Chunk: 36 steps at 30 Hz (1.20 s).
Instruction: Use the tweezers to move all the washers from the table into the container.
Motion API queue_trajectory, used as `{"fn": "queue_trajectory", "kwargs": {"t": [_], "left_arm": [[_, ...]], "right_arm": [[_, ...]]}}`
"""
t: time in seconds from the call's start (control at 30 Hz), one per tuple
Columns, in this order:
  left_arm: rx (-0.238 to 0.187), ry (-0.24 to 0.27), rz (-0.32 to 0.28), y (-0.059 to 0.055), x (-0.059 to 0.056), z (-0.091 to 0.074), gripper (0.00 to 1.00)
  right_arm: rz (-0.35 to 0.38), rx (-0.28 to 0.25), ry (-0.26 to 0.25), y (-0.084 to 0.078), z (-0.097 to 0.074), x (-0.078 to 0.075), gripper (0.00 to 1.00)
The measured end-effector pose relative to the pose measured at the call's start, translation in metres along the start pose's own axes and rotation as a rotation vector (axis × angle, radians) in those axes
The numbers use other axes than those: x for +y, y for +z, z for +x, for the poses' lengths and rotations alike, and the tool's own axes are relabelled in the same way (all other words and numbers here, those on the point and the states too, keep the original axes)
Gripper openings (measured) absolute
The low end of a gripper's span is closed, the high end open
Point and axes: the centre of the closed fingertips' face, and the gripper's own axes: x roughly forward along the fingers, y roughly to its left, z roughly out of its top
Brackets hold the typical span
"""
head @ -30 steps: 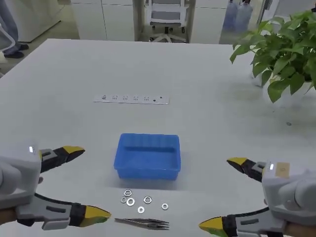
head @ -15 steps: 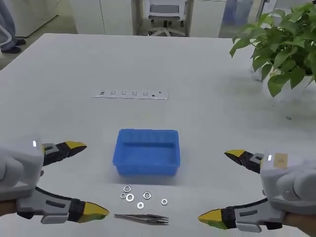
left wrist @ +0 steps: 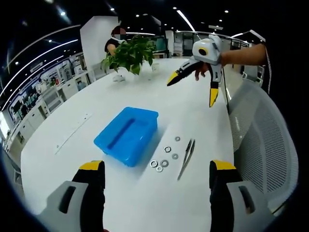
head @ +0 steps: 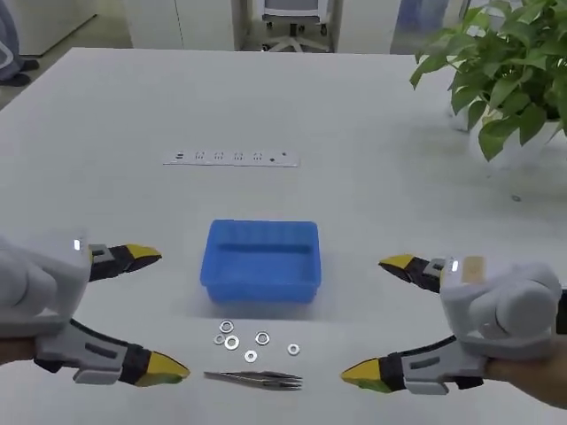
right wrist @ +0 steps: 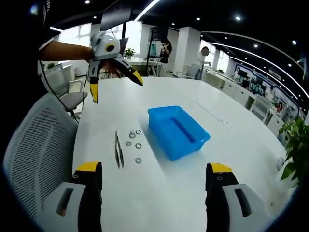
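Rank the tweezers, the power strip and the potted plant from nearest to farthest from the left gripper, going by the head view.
1. tweezers, on the table just right of the left gripper.
2. power strip, farther up the table, beyond the blue container.
3. potted plant, at the far right.

This is an open-plan office. A broad white counter (head: pixel 372 177) has a power strip (head: pixel 232 158) set into it and a potted plant (head: pixel 509 71) at its far right. A swivel chair (head: pixel 297 35) stands beyond the far edge, a mesh chair (left wrist: pixel 260 140) sits near, and desks (right wrist: pixel 219 79) stand in rows under ceiling spotlights (right wrist: pixel 237 18).
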Motion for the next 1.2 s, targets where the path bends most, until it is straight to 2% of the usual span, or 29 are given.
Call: {"fn": "queue_trajectory", "kwargs": {"t": [0.17,0.37,0.67,0.87,1.2], "left_arm": [[0.028,-0.031,0.04,-0.005,-0.003,0.006,0.91],[0.06,-0.073,0.067,-0.011,-0.007,0.014,0.8],[0.136,-0.167,0.126,-0.025,-0.023,0.029,0.58],[0.189,-0.206,0.181,-0.036,-0.031,0.039,0.43],[0.241,-0.28,0.234,-0.05,-0.047,0.056,0.31]], "right_arm": [[-0.023,0.007,0.031,0.003,0.009,0.005,0.83],[-0.059,0.035,0.09,0.001,0.022,0.018,0.73],[-0.144,0.072,0.191,-0.003,0.043,0.041,0.56],[-0.208,0.105,0.25,-0.008,0.056,0.054,0.48],[-0.277,0.15,0.317,-0.015,0.075,0.069,0.35]]}}
